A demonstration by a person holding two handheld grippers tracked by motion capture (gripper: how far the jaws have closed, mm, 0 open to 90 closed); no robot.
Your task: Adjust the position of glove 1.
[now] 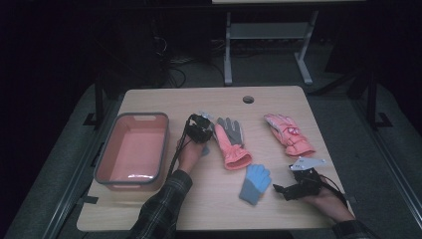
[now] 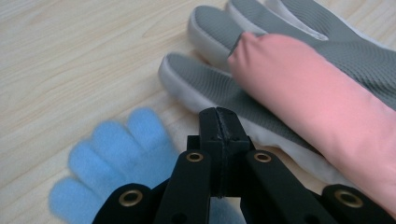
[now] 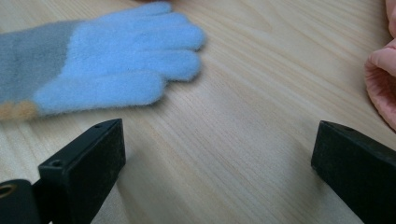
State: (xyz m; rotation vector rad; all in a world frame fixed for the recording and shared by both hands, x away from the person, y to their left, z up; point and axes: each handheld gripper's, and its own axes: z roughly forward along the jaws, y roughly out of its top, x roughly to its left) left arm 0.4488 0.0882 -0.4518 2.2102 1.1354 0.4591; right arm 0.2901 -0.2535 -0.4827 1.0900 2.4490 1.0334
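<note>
My left gripper [image 1: 199,128] hovers just left of a pink glove with a grey palm [image 1: 230,142] near the table's middle. In the left gripper view its jaws [image 2: 219,122] are pressed together with nothing visible between them. That glove [image 2: 299,88] lies to their right, and a fuzzy blue glove [image 2: 116,158] lies below them on the wood. Another blue glove with a grey cuff [image 1: 255,183] lies at the front. My right gripper [image 1: 282,189] rests just right of it, its jaws [image 3: 219,140] wide open over bare wood, and the glove [image 3: 112,60] lies ahead.
A pink bin with a grey rim [image 1: 164,144] stands at the table's left, and nothing shows inside it. A second pink glove [image 1: 288,132] lies at the back right. A cable hole [image 1: 248,99] sits near the far edge. A pink cuff [image 3: 380,79] borders the right gripper view.
</note>
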